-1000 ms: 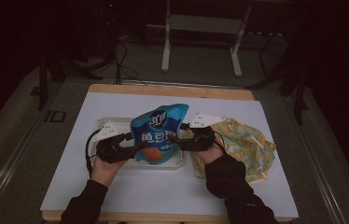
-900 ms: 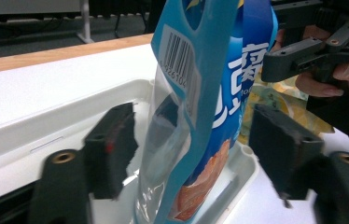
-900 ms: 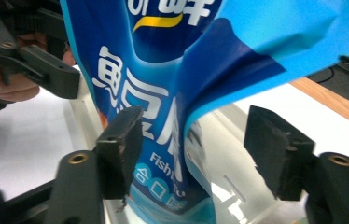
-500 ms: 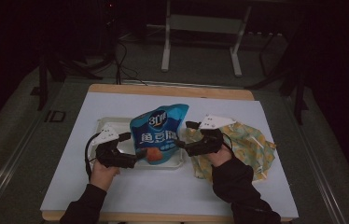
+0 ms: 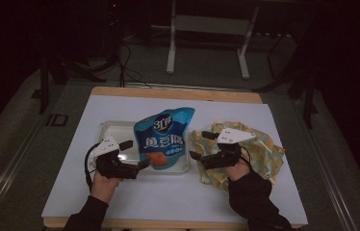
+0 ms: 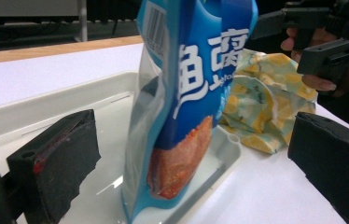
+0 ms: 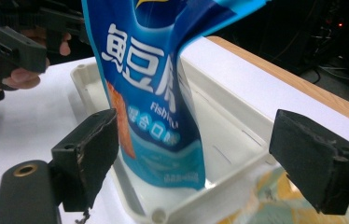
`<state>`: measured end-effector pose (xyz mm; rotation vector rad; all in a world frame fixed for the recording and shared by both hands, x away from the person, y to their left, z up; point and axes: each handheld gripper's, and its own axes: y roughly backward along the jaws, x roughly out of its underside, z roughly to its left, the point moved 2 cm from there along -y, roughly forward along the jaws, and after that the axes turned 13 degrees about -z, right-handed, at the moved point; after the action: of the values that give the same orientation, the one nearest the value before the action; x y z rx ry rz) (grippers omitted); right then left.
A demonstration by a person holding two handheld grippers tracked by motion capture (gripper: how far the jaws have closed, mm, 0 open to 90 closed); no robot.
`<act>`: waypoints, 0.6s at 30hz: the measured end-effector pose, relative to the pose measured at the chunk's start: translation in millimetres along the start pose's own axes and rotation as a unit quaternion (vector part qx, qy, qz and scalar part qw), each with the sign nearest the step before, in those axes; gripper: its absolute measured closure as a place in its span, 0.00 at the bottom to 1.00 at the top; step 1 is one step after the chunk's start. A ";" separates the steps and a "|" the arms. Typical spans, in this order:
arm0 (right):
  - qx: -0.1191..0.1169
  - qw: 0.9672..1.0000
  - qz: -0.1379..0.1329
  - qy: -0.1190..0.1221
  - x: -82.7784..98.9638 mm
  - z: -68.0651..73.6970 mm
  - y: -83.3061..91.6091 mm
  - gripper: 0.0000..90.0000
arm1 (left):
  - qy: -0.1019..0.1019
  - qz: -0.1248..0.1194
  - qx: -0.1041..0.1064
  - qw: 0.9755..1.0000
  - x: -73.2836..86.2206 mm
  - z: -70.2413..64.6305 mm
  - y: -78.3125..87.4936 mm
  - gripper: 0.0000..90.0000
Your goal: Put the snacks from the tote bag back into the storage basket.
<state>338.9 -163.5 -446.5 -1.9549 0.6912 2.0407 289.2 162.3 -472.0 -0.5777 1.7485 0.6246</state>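
left tongs: my left gripper [image 5: 136, 155] is spread wide with nothing between the pads; the jaws have just been opening, off the pouch's left edge.
right tongs: the right gripper [image 5: 202, 145] is the same story, jaws just opened wide and empty, and it's backed off over the cloth.
pouch: the blue snack pouch [image 5: 163, 138] is standing by itself in the white tray [image 5: 114, 130], leaning a bit toward the far side. A second ago both sets of tongs were pinching it, so I'd say the placing part is done.
cloth: the yellow patterned cloth [image 5: 260, 150] is crumpled just beside the tray's right end.
surface: white sheet [image 5: 168, 197] over a wooden table [image 5: 178, 92].
room: dark, with a metal stand [image 5: 207, 38] and cables on the floor behind.
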 end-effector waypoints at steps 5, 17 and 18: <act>0.004 1.000 0.004 -0.001 7.5 3.1 14.9 0.17 | -0.010 0.005 -0.002 1.000 4.6 -6.7 4.4 0.03; 0.030 0.999 -0.006 -0.011 19.9 2.5 50.9 0.17 | -0.015 0.023 0.007 1.000 24.1 -15.4 9.4 0.03; 0.032 0.999 -0.006 -0.011 20.7 2.1 53.6 0.17 | -0.011 0.024 0.011 1.000 27.0 -15.6 10.6 0.03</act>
<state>309.8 -211.9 -457.5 -1.8937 0.7282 2.0037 264.6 157.9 -493.4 -0.5129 1.7502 0.6411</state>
